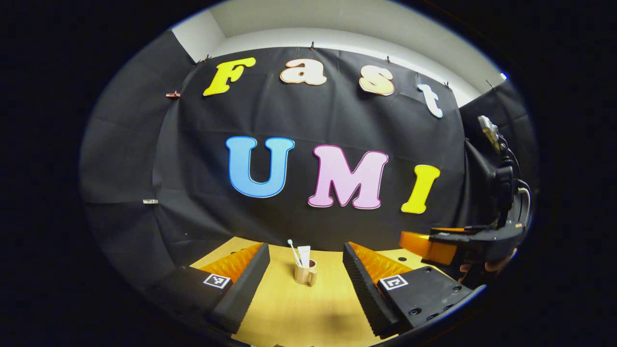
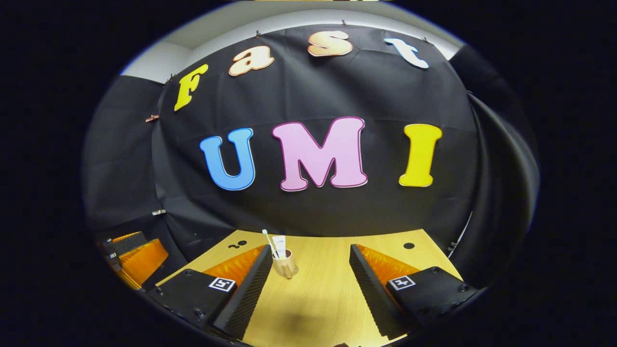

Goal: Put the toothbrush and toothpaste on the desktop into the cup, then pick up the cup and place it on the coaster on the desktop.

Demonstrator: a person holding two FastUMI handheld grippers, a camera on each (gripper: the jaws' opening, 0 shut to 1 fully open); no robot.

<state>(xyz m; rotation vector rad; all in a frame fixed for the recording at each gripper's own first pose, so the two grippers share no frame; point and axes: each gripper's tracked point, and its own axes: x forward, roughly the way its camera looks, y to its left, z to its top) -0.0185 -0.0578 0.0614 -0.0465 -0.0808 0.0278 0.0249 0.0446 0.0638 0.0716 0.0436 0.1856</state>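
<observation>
Cup [image 1: 305, 274] holds toothbrush [image 1: 293, 249] and toothpaste [image 1: 304, 254], lower centre on the desk [image 1: 299, 313]; left gripper [image 1: 305, 289] and right gripper [image 2: 308, 289] both spread wide, nothing between.

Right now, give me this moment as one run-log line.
cup: upright on desk | toothbrush, toothpaste: in cup | coaster: not discernible | left hand-held gripper: open, empty | right hand-held gripper: open, empty

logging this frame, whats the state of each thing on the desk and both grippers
cup: upright on the desk, not held
toothbrush: standing in the cup, head up
toothpaste: standing in the cup
left gripper: jaws open, empty
right gripper: jaws open, empty
coaster: cannot tell
</observation>
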